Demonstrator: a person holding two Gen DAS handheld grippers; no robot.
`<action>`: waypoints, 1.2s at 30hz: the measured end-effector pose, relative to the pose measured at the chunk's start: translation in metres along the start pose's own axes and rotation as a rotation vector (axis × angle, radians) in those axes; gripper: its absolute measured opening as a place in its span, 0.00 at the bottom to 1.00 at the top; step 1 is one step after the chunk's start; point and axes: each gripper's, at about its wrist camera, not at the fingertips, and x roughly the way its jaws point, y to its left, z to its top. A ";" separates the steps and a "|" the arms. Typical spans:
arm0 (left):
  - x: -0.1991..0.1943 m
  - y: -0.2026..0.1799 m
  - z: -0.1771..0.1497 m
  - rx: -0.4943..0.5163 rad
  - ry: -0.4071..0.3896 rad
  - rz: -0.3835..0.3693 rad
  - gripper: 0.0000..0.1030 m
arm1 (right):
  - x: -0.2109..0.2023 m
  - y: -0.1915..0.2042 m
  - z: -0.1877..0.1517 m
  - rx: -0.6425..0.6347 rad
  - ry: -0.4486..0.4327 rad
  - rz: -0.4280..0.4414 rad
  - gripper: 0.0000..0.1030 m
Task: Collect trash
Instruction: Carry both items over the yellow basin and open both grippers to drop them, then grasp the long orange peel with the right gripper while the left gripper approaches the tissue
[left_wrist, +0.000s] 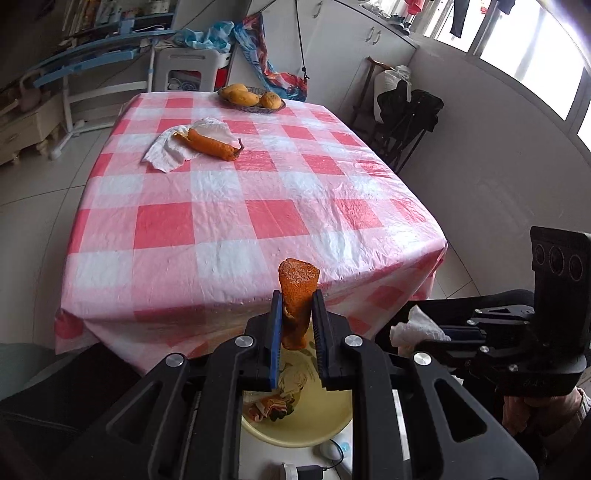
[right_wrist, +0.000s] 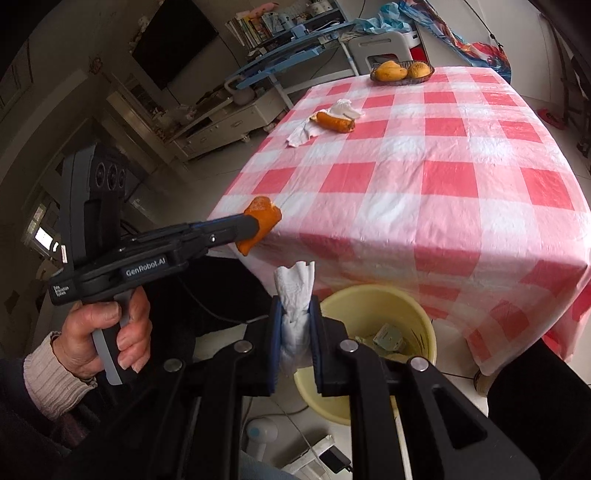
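Note:
My left gripper (left_wrist: 297, 301) is shut on an orange fruit peel (left_wrist: 297, 291), held above a yellow bin (left_wrist: 295, 424) that stands on the floor by the table's near edge. From the right wrist view the same left gripper (right_wrist: 255, 225) grips the peel (right_wrist: 260, 218) beside the table corner. My right gripper (right_wrist: 293, 306) is shut on a crumpled white tissue (right_wrist: 295, 291), just left of the yellow bin (right_wrist: 376, 295). Another orange peel (left_wrist: 210, 144) lies on a white tissue (left_wrist: 166, 151) on the checked table (left_wrist: 258, 206).
A basket of yellow fruit (left_wrist: 251, 98) sits at the table's far edge. The bin holds scraps and a small carton (right_wrist: 388, 338). A person's hand (right_wrist: 107, 339) holds the left gripper's handle. Cables and a small white device (right_wrist: 262, 432) lie on the floor near the bin.

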 end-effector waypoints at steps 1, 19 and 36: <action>-0.002 -0.002 -0.002 0.002 -0.002 0.003 0.15 | 0.002 0.002 -0.003 -0.001 0.016 -0.011 0.17; 0.003 -0.039 -0.030 0.120 0.085 -0.048 0.15 | -0.034 0.002 -0.012 0.045 -0.263 -0.066 0.50; -0.020 -0.026 -0.021 0.068 -0.055 0.104 0.64 | -0.040 0.002 -0.012 0.045 -0.289 -0.081 0.54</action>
